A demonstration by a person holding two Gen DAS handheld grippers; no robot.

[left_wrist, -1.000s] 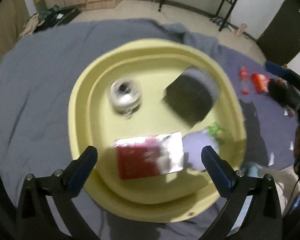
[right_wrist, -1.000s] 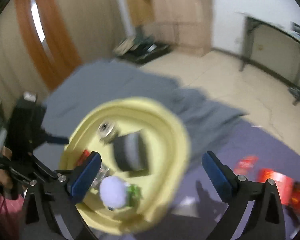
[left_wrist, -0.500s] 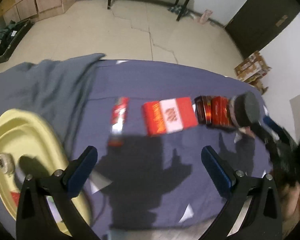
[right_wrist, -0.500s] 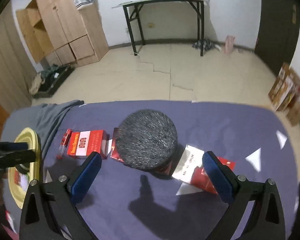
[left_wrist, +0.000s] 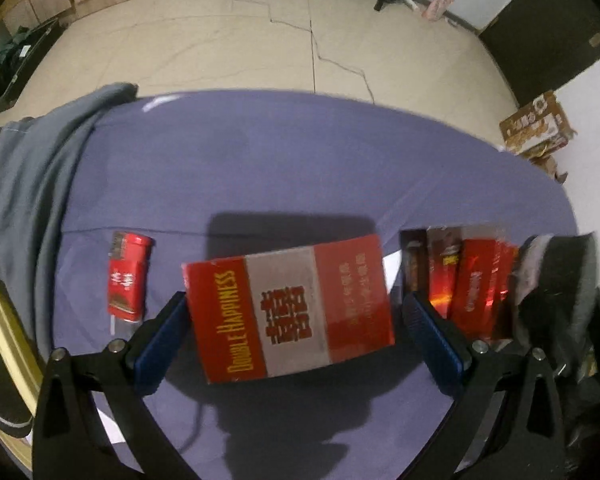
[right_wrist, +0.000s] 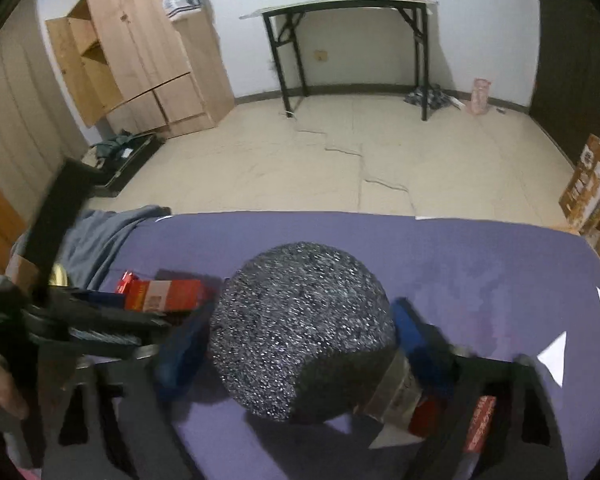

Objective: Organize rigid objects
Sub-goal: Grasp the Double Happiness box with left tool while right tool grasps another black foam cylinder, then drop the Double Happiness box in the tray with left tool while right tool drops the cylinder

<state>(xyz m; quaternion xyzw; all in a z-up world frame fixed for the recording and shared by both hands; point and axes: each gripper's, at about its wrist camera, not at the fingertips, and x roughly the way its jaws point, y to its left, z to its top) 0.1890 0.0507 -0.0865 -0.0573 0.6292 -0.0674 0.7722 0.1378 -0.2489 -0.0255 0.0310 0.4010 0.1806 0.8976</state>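
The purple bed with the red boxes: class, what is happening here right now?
A person works two handheld grippers. The left gripper straddles a red Double Happiness box on the purple cover, jaws open. The right gripper has closed around a dark speckled round sponge. A small red lighter and more red boxes lie alongside.

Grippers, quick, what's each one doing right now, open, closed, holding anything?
Left gripper: open, its fingers either side of the red and white box, not gripping.
Right gripper: closed on the dark speckled round thing.
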